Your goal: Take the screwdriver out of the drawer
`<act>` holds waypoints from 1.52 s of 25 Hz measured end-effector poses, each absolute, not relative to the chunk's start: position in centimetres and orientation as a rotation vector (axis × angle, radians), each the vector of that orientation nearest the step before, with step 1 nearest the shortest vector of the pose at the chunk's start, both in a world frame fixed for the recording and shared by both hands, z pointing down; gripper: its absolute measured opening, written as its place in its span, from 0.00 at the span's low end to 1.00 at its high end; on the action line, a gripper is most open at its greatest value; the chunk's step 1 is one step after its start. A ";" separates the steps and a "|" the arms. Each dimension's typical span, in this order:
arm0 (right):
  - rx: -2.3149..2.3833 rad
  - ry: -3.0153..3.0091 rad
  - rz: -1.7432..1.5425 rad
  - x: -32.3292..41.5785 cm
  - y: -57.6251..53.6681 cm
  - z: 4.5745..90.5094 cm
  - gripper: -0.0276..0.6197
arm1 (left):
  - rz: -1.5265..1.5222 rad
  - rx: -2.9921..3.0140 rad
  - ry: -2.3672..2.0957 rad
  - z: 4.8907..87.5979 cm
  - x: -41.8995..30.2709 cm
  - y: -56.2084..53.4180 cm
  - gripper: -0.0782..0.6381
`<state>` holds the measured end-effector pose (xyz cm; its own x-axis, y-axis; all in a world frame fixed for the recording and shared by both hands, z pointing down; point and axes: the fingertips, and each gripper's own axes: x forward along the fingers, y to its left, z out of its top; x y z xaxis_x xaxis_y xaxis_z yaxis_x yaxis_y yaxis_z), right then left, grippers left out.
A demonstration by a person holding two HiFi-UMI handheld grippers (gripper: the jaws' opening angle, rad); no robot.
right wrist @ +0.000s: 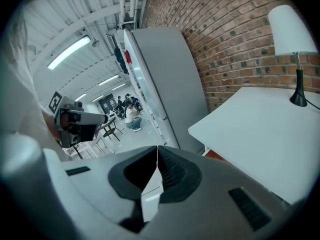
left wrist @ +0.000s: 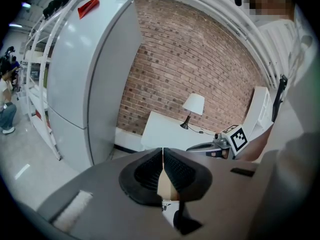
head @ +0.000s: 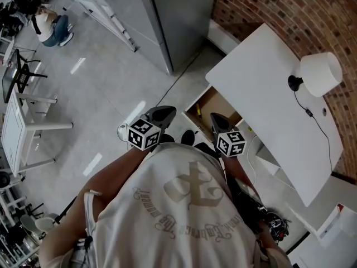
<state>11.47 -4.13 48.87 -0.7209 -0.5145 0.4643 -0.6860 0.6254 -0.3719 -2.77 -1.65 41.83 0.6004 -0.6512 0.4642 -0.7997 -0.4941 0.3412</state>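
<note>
– rough red brick wall (head: 290, 15) is running behind a smooth white table (head: 262, 105)?
– yes, and a round white lamp shade (head: 321, 73) is sitting on it. under the table's edge the drawer (head: 207, 106) is standing open, showing bare brown wood; the screwdriver is too small to make out.
– and the jaws?
– left gripper (head: 162, 114) and right gripper (head: 218, 121) are hovering near the drawer, each pressing its ribbed black pads (left wrist: 177, 171) together on nothing.

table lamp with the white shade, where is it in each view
Head view: lamp at the upper right, on the white table.
Left gripper view: lamp just right of centre, before the brick wall.
Right gripper view: lamp in the upper right corner.
Shared landmark: the white table it stands on.
</note>
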 end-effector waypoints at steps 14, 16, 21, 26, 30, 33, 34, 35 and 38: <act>0.859 -2.519 0.817 10.7 -5.1 51.6 0.05 | 0.373 2.224 -1.207 42.8 -3.0 -2.0 0.13; 0.849 -2.506 0.822 10.9 -4.9 52.0 0.05 | 0.379 2.228 -1.196 42.9 -2.7 -1.9 0.13; 0.885 -2.464 0.885 11.1 -5.2 53.3 0.05 | 0.381 2.211 -1.193 43.1 -3.2 -1.3 0.13; 0.873 -2.449 0.899 10.4 -4.7 53.8 0.05 | 0.363 2.178 -1.197 43.8 -4.0 -0.3 0.13; 0.862 -2.421 0.899 10.2 -4.3 54.9 0.05 | 0.348 2.153 -1.206 44.7 -4.6 0.2 0.12; 0.857 -2.394 0.896 10.2 -3.9 55.6 0.05 | 0.340 2.140 -1.209 45.2 -4.9 0.7 0.12; 0.855 -2.387 0.894 10.2 -3.9 55.8 0.05 | 0.337 2.134 -1.212 45.4 -5.0 0.7 0.13; 0.853 -2.382 0.892 10.1 -3.9 56.0 0.05 | 0.334 2.128 -1.215 45.6 -5.2 0.8 0.13; 0.854 -2.377 0.876 9.9 -4.0 56.4 0.05 | 0.329 2.113 -1.223 46.2 -5.5 0.9 0.13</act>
<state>9.90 -4.04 56.37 -0.6993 -0.3900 0.5991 -0.6854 0.6037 -0.4071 -5.53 0.87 46.22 0.5298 -0.6737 0.5152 -0.8413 -0.3404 0.4200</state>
